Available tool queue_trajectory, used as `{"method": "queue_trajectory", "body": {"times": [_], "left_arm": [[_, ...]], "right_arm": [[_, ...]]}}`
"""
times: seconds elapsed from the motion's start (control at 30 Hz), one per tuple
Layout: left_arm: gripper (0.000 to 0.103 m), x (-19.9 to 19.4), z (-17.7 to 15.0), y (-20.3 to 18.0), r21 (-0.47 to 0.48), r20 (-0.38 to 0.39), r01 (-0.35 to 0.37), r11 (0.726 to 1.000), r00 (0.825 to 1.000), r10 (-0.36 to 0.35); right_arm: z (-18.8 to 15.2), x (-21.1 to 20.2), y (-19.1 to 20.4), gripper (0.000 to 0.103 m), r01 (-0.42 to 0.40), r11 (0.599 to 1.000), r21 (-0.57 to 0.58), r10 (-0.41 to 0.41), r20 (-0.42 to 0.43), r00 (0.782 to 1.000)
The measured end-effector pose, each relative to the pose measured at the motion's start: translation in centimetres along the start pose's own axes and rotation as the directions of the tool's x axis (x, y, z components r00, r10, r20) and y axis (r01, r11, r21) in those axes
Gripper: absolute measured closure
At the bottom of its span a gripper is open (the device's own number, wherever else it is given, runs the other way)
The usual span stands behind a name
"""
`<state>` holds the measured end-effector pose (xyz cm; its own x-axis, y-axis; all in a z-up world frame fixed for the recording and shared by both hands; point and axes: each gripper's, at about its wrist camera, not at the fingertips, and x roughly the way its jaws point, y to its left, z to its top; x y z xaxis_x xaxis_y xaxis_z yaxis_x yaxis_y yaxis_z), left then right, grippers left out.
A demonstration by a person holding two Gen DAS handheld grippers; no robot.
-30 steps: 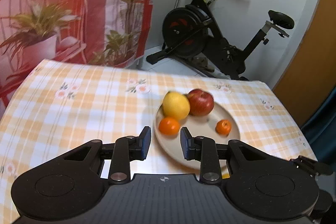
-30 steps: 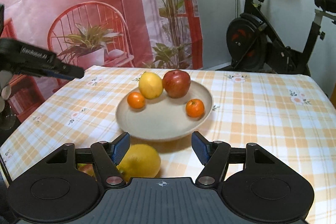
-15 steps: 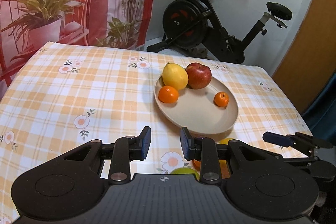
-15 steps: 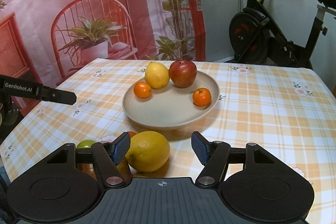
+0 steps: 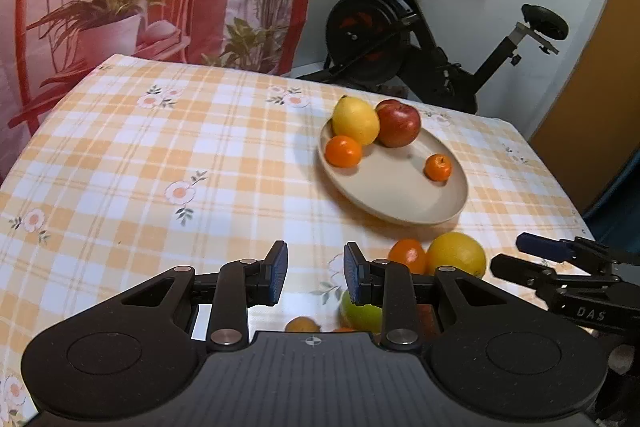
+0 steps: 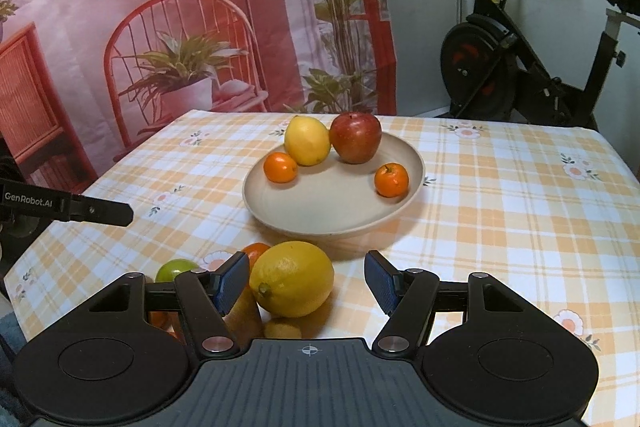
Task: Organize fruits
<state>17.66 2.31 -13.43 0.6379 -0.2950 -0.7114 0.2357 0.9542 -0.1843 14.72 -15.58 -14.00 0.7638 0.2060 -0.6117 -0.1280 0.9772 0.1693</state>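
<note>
Presently, the beige plate (image 6: 414,163) sits on the tabletop (image 6: 500,211), which is covered with an orange-and-white checked cloth printed with flowers. On the plate are four fruits: a yellow lemon (image 6: 307,140) touching a red apple (image 6: 355,137) at the far side, one mandarin (image 6: 280,167) just in front of the lemon, and a second, smaller mandarin (image 6: 391,179) apart from them near the right rim. Off the plate, near the front edge of the tabletop, lies a group of loose fruit: a large lemon (image 6: 292,279), an orange fruit (image 6: 256,251) behind it, and a green fruit (image 6: 176,269) to its left; further pieces below them are mostly hidden by the tool bodies. The right tongs (image 6: 306,281) stand partly spread, with the large lemon between the blue pads, close to the left pad and clear of the right one; contact with the left pad cannot be confirmed. The left tongs (image 5: 314,277) are at their narrowest, with only a small gap between the pads and nothing in it, and they are held over bare cloth to the left of the loose fruit. An exercise bike (image 5: 420,39) and a printed backdrop (image 6: 180,19) stand behind the tabletop.
</note>
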Motion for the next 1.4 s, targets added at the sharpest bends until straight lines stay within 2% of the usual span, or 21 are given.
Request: {"method": "queue_trajectory", "body": {"times": [0.4,0.7,0.83,0.97,1.1,1.4], "left_arm": [[0.071,-0.3,-1.5,1.2,-0.024,-0.011,-0.034,0.999,0.999,0.034],[0.071,-0.1,-2.2,1.2,-0.021,-0.026,-0.035,0.999,0.999,0.034],[0.071,0.1,-2.3,1.4,-0.024,-0.036,-0.038,0.999,0.999,0.037],[0.071,0.3,-2.4,1.6,-0.030,-0.046,-0.040,0.999,0.998,0.038],[0.071,0.4,-2.5,1.6,-0.036,-0.051,-0.046,0.998,0.998,0.044],[0.071,0.7,-2.5,1.8,-0.043,-0.063,-0.039,0.998,0.997,0.036]], "right_arm": [[-1.4,-0.6,-0.6,0.050,0.030,1.000,0.000,-0.030,-0.019,0.999],[-2.7,0.4,-0.4,0.066,0.025,0.999,-0.020,-0.027,-0.101,0.995],[-3.2,1.0,0.1,0.068,-0.003,0.999,-0.051,-0.004,-0.143,0.990],[-3.6,1.5,1.2,0.069,-0.012,0.991,-0.131,-0.011,-0.170,0.985],[-3.6,1.9,2.0,0.070,-0.016,0.979,-0.203,-0.021,-0.180,0.983],[-3.5,2.7,2.1,0.072,-0.034,0.963,-0.267,-0.019,-0.191,0.981]]}}
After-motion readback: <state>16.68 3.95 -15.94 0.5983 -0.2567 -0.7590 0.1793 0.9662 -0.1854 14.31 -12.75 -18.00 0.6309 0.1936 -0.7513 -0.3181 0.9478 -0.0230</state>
